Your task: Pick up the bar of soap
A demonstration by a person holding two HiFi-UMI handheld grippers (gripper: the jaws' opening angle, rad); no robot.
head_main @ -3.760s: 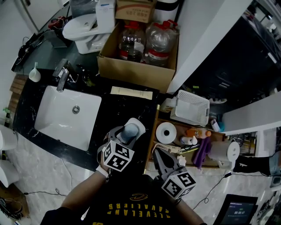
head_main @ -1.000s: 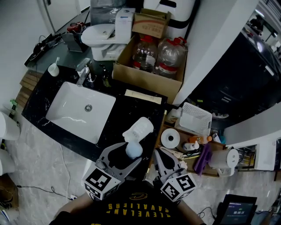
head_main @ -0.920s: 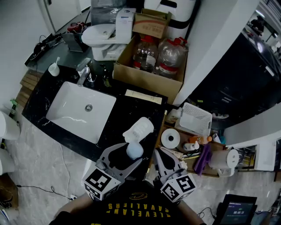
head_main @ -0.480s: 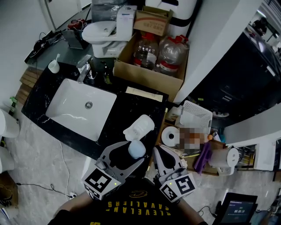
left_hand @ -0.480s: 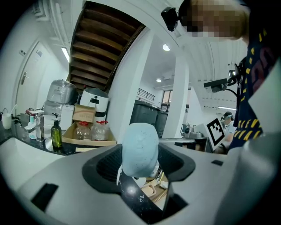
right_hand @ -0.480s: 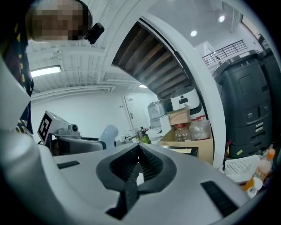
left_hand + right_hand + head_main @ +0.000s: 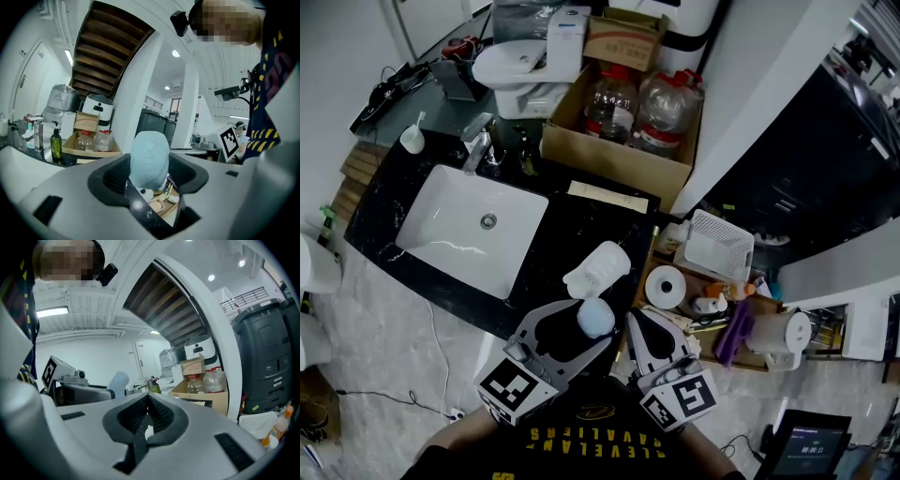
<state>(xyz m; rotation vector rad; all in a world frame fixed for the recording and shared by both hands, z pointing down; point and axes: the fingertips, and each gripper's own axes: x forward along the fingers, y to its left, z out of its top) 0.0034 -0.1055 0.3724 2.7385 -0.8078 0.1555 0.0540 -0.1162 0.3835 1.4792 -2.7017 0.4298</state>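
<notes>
Head view first: low in the centre of the frame, the left gripper [image 7: 584, 325] had its jaws clamped on the pale blue bar of soap [image 7: 596, 318]. That was at the near edge of the black counter [image 7: 572, 220], just below a white container [image 7: 598, 270]. The right gripper [image 7: 645, 323] sat just to the right of it.

Left gripper view: the soap stood upright dead centre, squeezed between the dark pads [image 7: 190, 174].

Right gripper view: its jaws were pressed together with nothing in them, and the soap showed left of centre.
</notes>
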